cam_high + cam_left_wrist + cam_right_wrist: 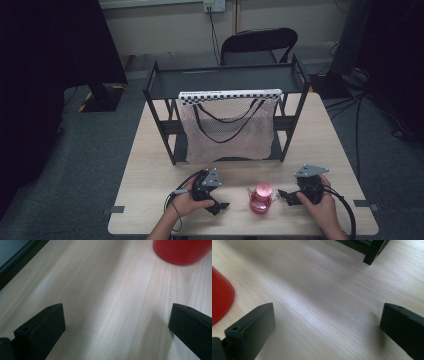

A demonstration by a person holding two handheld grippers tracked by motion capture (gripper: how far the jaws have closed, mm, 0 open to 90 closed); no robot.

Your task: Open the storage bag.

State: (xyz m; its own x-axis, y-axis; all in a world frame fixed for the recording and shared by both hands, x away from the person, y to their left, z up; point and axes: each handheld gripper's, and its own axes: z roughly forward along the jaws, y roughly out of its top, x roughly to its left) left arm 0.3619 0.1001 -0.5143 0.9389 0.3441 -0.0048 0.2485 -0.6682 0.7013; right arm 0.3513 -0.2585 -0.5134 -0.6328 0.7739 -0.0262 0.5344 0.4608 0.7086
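A small red bottle (260,199) with a pink cap stands upright near the table's front edge, between my two grippers. My left gripper (218,205) rests low on the table to the bottle's left, jaws wide apart and empty. My right gripper (286,196) sits just right of the bottle, open, with bare wood between its jaws. In the left gripper view the red bottle (182,251) shows at the top right, beyond my left gripper (116,322). In the right gripper view the red bottle (220,295) lies at the left edge, beside my right gripper (327,322).
A black metal shelf rack (225,82) stands at the table's middle back, with a mesh net bag (227,130) hanging from its front under a checkered strip. One rack foot (372,253) shows ahead of the right gripper. A black chair (257,45) stands behind the table.
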